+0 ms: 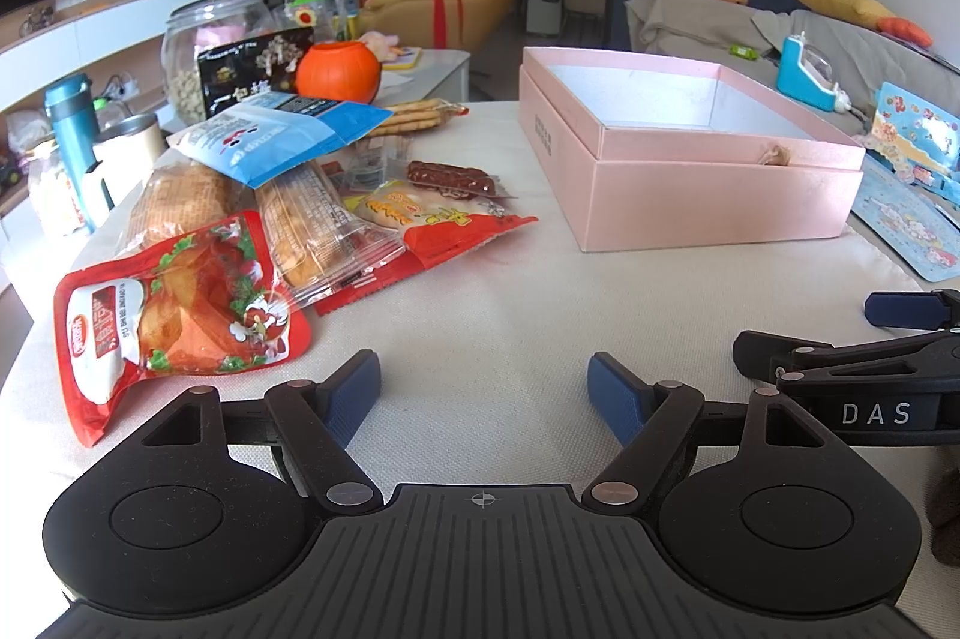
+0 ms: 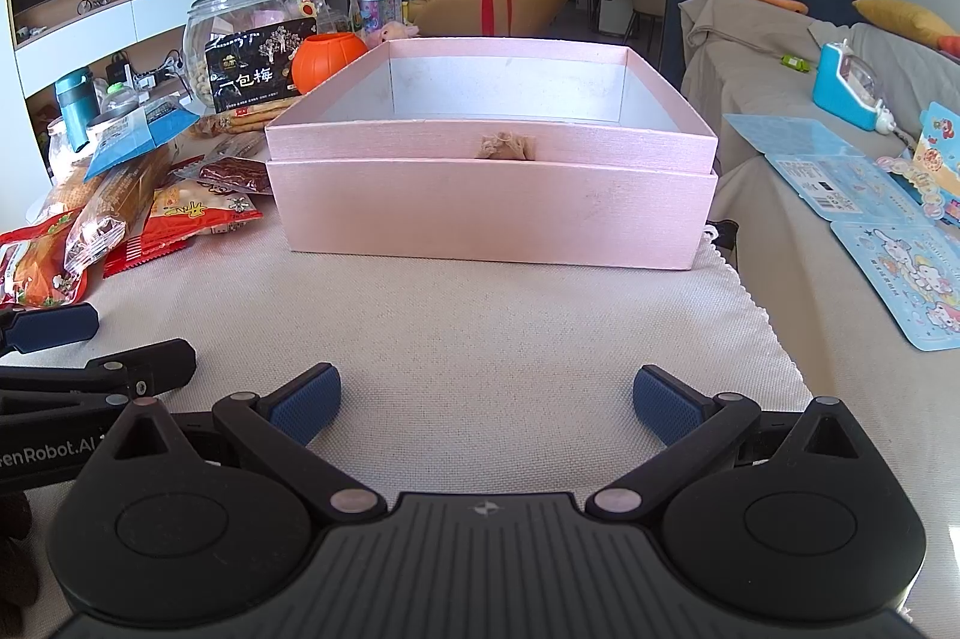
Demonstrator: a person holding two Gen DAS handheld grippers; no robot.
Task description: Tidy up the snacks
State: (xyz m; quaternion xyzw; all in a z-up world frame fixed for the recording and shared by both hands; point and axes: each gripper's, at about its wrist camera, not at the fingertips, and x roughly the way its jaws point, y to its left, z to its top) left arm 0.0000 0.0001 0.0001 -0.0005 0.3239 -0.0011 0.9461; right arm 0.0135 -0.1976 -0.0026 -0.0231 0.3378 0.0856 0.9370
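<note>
A living room, with a pale cloth [image 1: 480, 315] over the desk and a grey-draped sofa [image 2: 780, 57] behind. The left tongs [image 1: 483, 387] hover low over the bare cloth near the front edge, jaws wide apart with nothing between them. The right tongs [image 2: 486, 399] sit just beside them, likewise spread and empty — each pair shows at the edge of the other's view.

The landmark is the pink box [image 1: 690, 171], open and with nothing visible inside, standing on the cloth ahead of the right tongs. Everything to be sorted lies to the left of the box: a red pouch [image 1: 174, 315] nearest the left tongs, then two clear-wrapped cakes [image 1: 306, 219] and a red-and-yellow packet [image 1: 432, 219], partly stacked on one another. A dark bar [image 1: 450, 177] lies closest to the box's left wall, a little apart from it. A blue-and-white bag [image 1: 282, 132] rests on top of the pile, with a pack of biscuit sticks [image 1: 414, 114] behind it.

Farther left of the box stand a black bag [image 1: 252, 69], an orange pumpkin pot [image 1: 338, 70] and a glass jar [image 1: 204, 39]. To the right of the box, on the sofa — blue cartoon cards [image 2: 900, 279] and a blue toy [image 2: 846, 87].
</note>
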